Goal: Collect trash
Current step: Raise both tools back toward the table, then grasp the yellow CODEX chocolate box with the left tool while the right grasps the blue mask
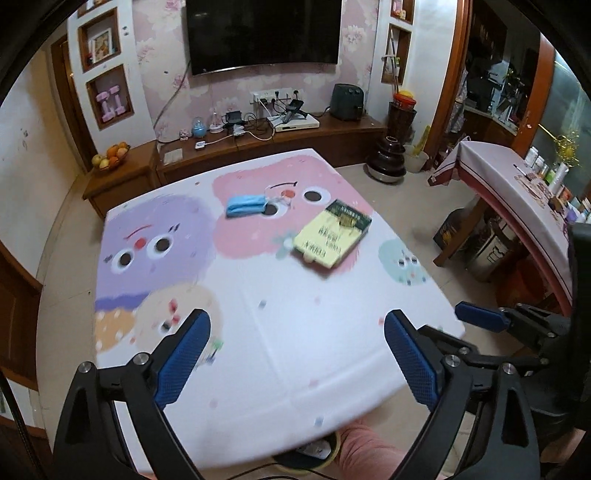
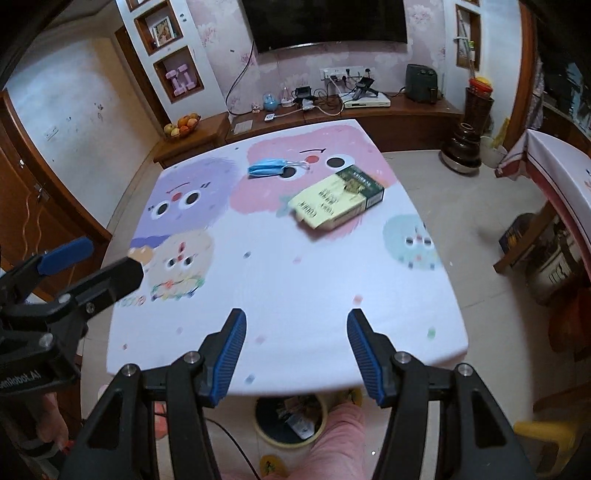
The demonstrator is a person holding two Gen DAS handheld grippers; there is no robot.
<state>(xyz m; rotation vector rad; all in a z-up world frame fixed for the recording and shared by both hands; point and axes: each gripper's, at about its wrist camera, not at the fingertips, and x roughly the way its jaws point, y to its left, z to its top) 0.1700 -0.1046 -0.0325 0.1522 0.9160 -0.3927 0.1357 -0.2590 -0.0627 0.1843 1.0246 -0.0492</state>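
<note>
**Both claws empty above the tabletop, two items of trash on the cloth**

The left claw [image 1: 297, 354] hangs over the near edge of the tabletop [image 1: 280, 332], its blue fingers [image 1: 183, 360] spread wide with nothing between them. The right claw [image 2: 293, 356] hangs beside it, jaws apart and likewise empty. On the far half of the cartoon-printed cloth lie a folded blue face mask [image 1: 245, 206] and, just to its right and apart from it, a flattened yellow-and-green box [image 1: 332, 232]. Below the near edge, on the floor, stands a round bin [image 2: 290, 417] with scraps inside, next to a person's pink-clad leg [image 2: 332, 443]. A dark television [image 1: 264, 33] hangs on the far wall.
</note>
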